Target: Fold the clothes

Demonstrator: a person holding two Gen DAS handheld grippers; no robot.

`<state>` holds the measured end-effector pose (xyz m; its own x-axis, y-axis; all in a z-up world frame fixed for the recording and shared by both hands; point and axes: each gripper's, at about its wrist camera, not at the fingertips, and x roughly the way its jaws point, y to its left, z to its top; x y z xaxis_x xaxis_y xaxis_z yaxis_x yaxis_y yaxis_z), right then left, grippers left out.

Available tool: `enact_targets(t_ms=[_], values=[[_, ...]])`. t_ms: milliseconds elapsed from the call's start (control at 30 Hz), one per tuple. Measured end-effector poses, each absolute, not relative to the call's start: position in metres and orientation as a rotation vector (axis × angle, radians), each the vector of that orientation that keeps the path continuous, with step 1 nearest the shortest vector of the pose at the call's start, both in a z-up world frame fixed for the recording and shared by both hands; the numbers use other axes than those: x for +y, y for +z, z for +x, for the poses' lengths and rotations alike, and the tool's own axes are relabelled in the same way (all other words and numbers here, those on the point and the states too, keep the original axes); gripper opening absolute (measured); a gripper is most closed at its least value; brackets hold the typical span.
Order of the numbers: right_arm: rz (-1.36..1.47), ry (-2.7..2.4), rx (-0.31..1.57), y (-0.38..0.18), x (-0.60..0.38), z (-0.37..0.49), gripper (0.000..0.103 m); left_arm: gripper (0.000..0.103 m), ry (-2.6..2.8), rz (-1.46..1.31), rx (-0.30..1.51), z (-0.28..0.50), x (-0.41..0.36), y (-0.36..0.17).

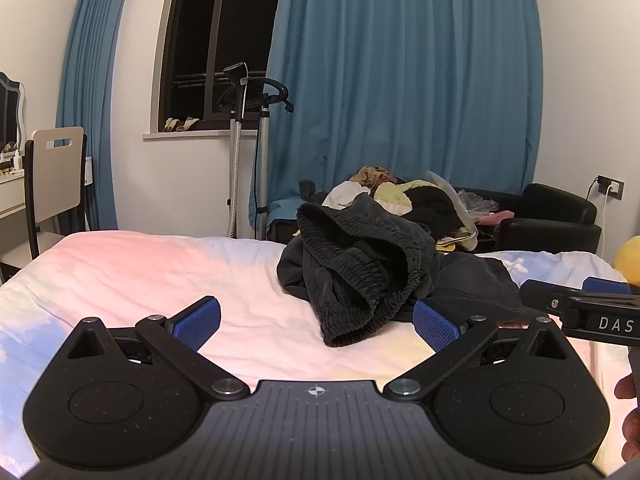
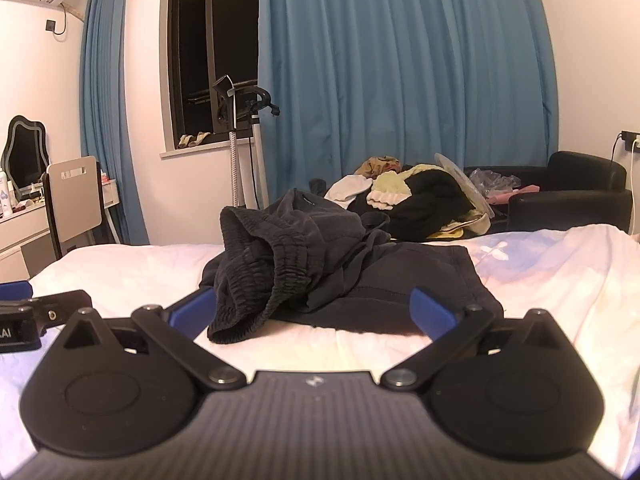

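Observation:
A crumpled dark grey pair of pants [image 1: 360, 264] with a ribbed elastic waistband lies on the pale pink and white bed sheet [image 1: 160, 272]. It also shows in the right wrist view [image 2: 320, 264], part bunched up, part lying flat. My left gripper [image 1: 316, 320] is open and empty, just in front of the garment's near edge. My right gripper [image 2: 314, 312] is open and empty, its jaws on either side of the garment's near edge. The right gripper shows at the right edge of the left wrist view [image 1: 584, 308].
A pile of mixed clothes [image 1: 416, 204] sits behind the bed beside a black armchair [image 1: 552, 216]. Blue curtains [image 1: 400, 80], a dark window, a garment steamer stand [image 1: 248, 120], and a chair [image 1: 56, 176] by a dressing table stand at the back and left.

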<state>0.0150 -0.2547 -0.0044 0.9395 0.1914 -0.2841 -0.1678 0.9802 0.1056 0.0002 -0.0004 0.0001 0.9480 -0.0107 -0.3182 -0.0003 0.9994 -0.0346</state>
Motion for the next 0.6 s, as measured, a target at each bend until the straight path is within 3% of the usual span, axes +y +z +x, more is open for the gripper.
enact_targets(t_ms=[600], values=[[0.089,0.167,0.311,-0.007,-0.257,0.017,0.103,0.103,-0.012,-0.008,0.324,-0.001,-0.027,0.002]])
